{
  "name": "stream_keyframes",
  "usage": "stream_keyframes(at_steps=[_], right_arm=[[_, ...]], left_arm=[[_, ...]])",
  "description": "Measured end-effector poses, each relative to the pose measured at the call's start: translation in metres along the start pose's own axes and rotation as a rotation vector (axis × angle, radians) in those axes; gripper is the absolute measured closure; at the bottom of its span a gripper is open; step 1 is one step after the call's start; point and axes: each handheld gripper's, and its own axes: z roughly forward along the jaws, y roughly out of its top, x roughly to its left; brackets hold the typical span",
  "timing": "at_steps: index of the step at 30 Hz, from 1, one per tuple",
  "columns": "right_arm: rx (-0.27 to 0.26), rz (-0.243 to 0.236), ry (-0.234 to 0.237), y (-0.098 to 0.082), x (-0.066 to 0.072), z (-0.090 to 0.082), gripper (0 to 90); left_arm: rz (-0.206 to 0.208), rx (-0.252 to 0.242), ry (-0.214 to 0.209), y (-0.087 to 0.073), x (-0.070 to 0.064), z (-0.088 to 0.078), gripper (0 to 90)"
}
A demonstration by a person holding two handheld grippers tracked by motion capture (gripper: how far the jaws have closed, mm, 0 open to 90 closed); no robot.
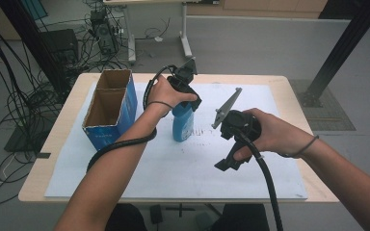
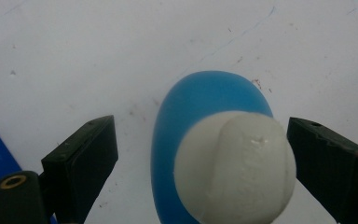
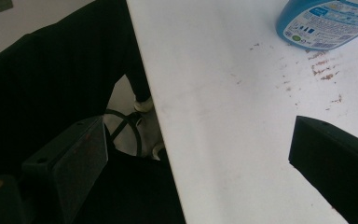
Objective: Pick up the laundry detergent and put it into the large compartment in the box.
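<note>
- Blue plastic bottle (image 1: 183, 124) stands upright mid-table on the white sheet (image 1: 183, 163), right of the cardboard box (image 1: 110, 108)
- Left gripper (image 2: 200, 154) spread wide around its white cap (image 2: 235, 168); not clamped
- Right gripper (image 3: 196, 163) released, empty, near edge
- Likely light, smooth, slippery; grip below the cap

Black tongs (image 2: 200, 154) — black cables, wristbands

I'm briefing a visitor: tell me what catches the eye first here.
The blue bottle with its white cap stands upright mid-table, the left tool open right above it, jaws either side of the cap. Left of it stands an open blue cardboard box; the right tool hovers open over the table's near edge.
</note>
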Motion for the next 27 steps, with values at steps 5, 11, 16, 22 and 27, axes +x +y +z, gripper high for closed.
stream_keyframes(at_steps=[5, 11, 16, 22, 27], right_arm=[[0.0, 0.002, 0.002, -0.0004, -0.0001, -0.0001, 4.1], [0.001, 0.005, 0.001, -0.0008, -0.0006, -0.0001, 4.2], [-0.001, 0.006, 0.003, -0.001, -0.0005, 0.0002, 4.3], [0.0, 0.008, 0.002, -0.0022, -0.0009, 0.0002, 4.5], [0.001, 0.008, 0.0, -0.0025, -0.0013, -0.0004, 4.8]], left_arm=[[-0.001, 0.001, 0.001, 0.0003, -0.0002, 0.0007, 10.6], [0.005, 0.008, -0.003, 0.0006, -0.0018, 0.0027, 10.5], [0.008, 0.014, 0.002, 0.0007, -0.004, 0.0056, 10.4], [0.005, 0.019, 0.004, 0.0008, -0.004, 0.0074, 10.6], [0.003, 0.021, 0.003, 0.0008, -0.0031, 0.0075, 12.0]])
